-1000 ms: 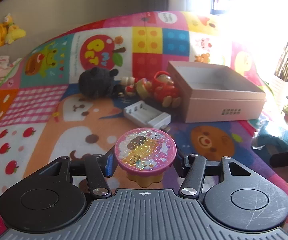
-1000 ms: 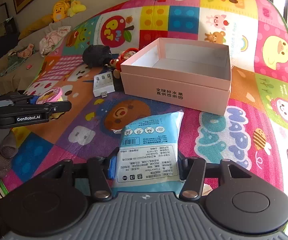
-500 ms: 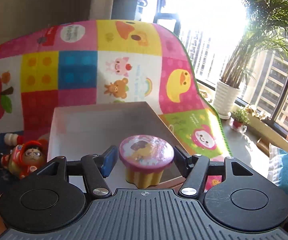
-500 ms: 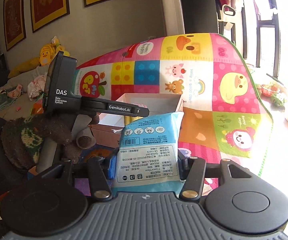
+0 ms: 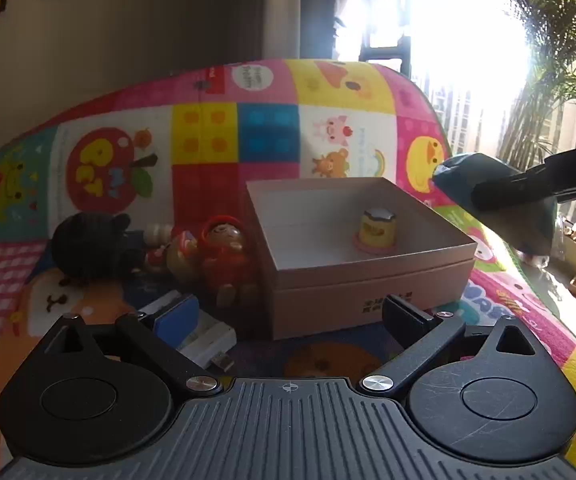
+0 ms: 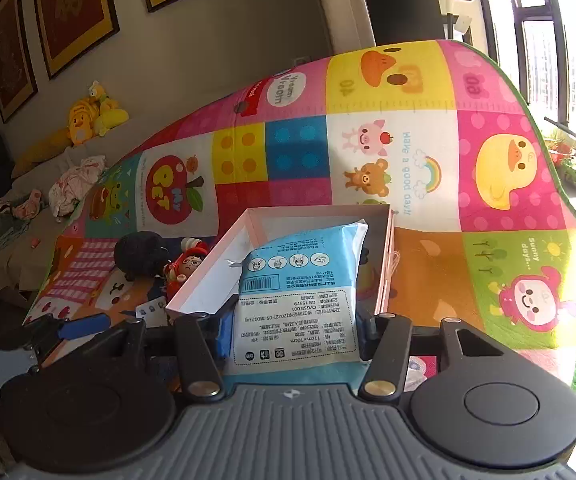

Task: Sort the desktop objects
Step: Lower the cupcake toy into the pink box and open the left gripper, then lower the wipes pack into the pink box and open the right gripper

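Note:
The pink open box [image 5: 368, 292] stands on the colourful mat. The small yellow pot with a pink lid [image 5: 377, 228] lies upside down inside it. My left gripper [image 5: 288, 316] is open and empty, just in front of the box. My right gripper [image 6: 292, 332] is shut on a blue-and-white packet [image 6: 300, 300] and holds it above the near edge of the box [image 6: 208, 280]. The packet and right gripper also show in the left wrist view [image 5: 504, 200], above the box's right side.
Left of the box lie a red doll [image 5: 224, 256], a black plush [image 5: 88, 244] and a white battery charger [image 5: 204, 336]. The left gripper shows at the lower left of the right wrist view [image 6: 48, 336]. A sofa with plush toys [image 6: 88, 116] stands behind.
My left gripper has let go of the pot, which now lies in the box, and pulled back. My right gripper has carried the packet over the box's edge.

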A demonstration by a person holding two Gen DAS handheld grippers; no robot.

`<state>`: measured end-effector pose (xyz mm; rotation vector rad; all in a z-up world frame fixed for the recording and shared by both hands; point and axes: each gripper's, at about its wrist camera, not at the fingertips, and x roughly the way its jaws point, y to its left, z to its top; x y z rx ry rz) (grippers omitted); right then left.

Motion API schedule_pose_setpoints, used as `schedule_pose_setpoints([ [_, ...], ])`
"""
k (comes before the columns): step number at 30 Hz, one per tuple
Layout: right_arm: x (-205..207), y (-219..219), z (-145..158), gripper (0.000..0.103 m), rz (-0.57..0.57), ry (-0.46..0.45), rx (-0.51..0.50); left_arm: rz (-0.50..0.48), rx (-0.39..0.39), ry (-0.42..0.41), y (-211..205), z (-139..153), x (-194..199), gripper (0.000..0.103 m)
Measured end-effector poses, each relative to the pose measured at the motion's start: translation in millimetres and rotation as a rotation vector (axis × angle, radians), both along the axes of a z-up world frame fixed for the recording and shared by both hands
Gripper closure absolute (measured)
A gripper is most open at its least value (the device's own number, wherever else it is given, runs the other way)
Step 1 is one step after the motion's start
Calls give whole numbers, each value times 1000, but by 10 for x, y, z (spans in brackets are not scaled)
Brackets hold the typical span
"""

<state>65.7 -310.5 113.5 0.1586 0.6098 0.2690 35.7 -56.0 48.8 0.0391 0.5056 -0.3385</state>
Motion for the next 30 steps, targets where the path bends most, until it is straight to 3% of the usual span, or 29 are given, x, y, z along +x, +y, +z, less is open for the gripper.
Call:
schedule_pose_setpoints([
  [4,588,319,-72,50,-21,11,-69,47,-48,45,266,-59,-27,1],
  [9,996,548,-381,50,-27,46,-193,115,-57,51,509,-119,-42,0],
  [14,1031,474,-614,49,-49,102,-216,166,-96,62,689,-182,-40,0],
  [17,914,427,-595,35,-34,141,-211,171,-102,70,706,-231,-16,0],
  [20,716,402,-481,31,-24,92,-225,165,-111,83,703,-290,-10,0],
  [22,634,401,-389,34,-29,42,-245,159,-115,101,696,-325,8,0],
  [24,627,430,-327,62,-43,-3,-271,157,-123,104,700,-330,14,0],
  [25,675,448,-313,67,-49,-4,-279,157,-126,107,703,-335,16,0],
  [30,1011,473,-494,71,-76,115,-244,156,-134,111,715,-346,6,0],
])
